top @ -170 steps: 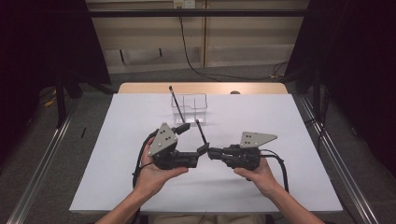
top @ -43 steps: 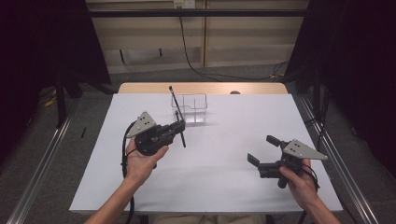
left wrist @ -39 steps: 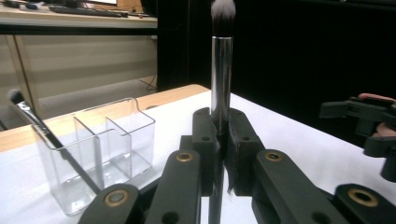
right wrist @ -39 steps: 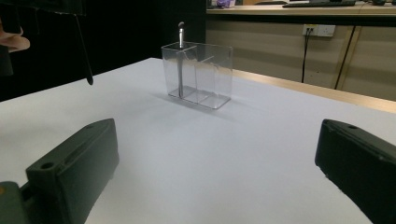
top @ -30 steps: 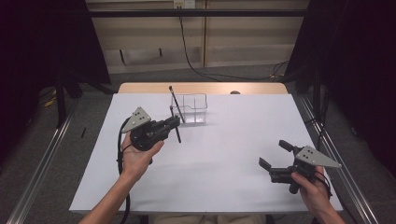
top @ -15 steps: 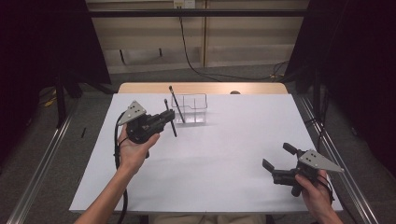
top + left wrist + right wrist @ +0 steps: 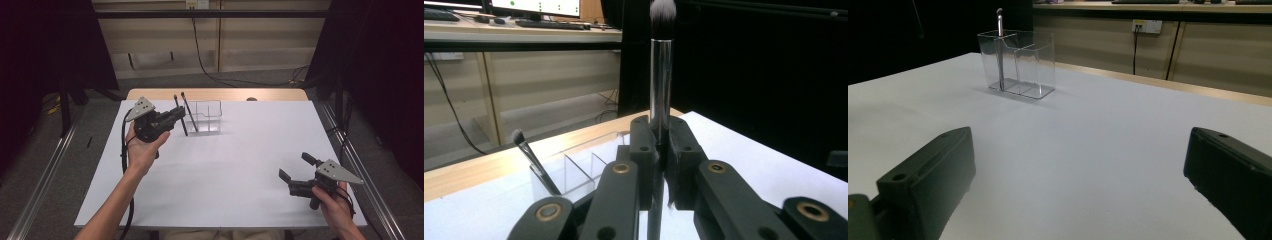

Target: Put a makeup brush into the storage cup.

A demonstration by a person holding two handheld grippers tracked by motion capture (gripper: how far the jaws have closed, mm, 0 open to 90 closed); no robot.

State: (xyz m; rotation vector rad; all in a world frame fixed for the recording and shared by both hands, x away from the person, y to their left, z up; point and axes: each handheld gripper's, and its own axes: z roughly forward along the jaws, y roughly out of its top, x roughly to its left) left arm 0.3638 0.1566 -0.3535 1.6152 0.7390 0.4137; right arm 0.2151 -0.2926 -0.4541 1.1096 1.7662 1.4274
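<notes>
step: bring brush [image 7: 660,75] over clear organizer [image 7: 206,111] | left gripper [image 7: 176,114] fingers clamped on brush; keep it upright | right gripper [image 7: 296,174] fingers wide apart, holding nothing

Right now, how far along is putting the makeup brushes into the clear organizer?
One brush already stands in the clear organizer. The left gripper is clamped on a second brush, beside the organizer and not yet inside. The right gripper is open with nothing between its jaws.

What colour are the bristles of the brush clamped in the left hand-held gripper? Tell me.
Grey with whitish tips on the brush, clearest in the left gripper view.
</notes>
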